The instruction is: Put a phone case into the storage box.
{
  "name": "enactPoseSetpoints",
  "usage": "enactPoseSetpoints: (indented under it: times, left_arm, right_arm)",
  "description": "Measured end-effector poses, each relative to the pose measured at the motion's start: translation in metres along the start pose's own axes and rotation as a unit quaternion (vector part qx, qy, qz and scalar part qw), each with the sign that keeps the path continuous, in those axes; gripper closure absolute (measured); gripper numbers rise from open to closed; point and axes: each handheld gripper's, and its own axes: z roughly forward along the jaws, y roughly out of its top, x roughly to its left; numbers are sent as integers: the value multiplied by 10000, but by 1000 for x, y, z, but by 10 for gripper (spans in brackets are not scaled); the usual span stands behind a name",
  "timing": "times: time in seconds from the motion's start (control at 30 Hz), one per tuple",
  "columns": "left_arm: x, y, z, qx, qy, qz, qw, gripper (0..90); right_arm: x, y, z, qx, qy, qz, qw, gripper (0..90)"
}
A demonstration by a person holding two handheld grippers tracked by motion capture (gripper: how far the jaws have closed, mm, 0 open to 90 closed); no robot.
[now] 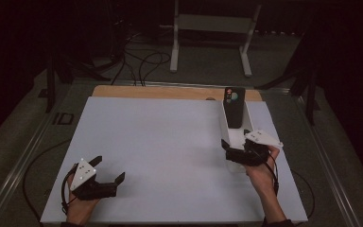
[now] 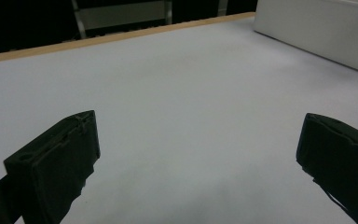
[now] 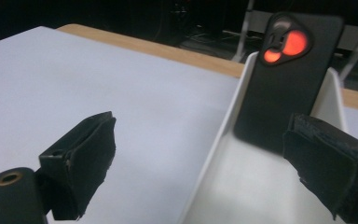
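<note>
A black phone-like device (image 1: 235, 106) with coloured round marks near its top leans upright in a narrow white tray (image 1: 224, 118) at the right of the white board (image 1: 160, 142). My right gripper (image 1: 236, 144) is open at the tray's near end. In the right gripper view, the device (image 3: 284, 84) shows glowing red spots, and my right gripper (image 3: 200, 140) straddles the left tray wall (image 3: 223, 135), one jaw outside and one over the tray. My left gripper (image 1: 108, 169) stands open over the board's near left, holding nothing. In the left gripper view, my left gripper (image 2: 198, 135) frames bare board, and the tray (image 2: 321, 32) lies far right.
The white board lies on a wooden table whose far edge (image 1: 170, 92) shows behind it. Beyond the table, a white metal stand (image 1: 212, 23) and cables (image 1: 142, 61) are on the dark floor. Black cables trail from both grippers near the board's front corners.
</note>
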Motion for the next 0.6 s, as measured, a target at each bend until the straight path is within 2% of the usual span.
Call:
enactPoseSetpoints:
  times: [0.1,0.2,0.33,0.47,0.6]
  left_arm:
    - [-1,1,-1,-9,20,48,10000,2]
    - [-1,2,-2,-39,14,72,10000,2]
    - [-2,3,-3,-91,40,116,9999,2]
    - [-3,5,-5,-140,41,141,9998,2]
    - [-3,6,-7,-179,42,138,9997,2]
  right_arm:
    - [6,-11,-6,-45,112,78,9999,90]
    - [11,-21,-12,-88,149,13,9998,90]
    - [15,-33,-18,-155,338,12,9993,90]
    - [17,-40,-26,-291,497,43,9983,90]
    - [19,-47,-31,-445,557,58,9974,90]
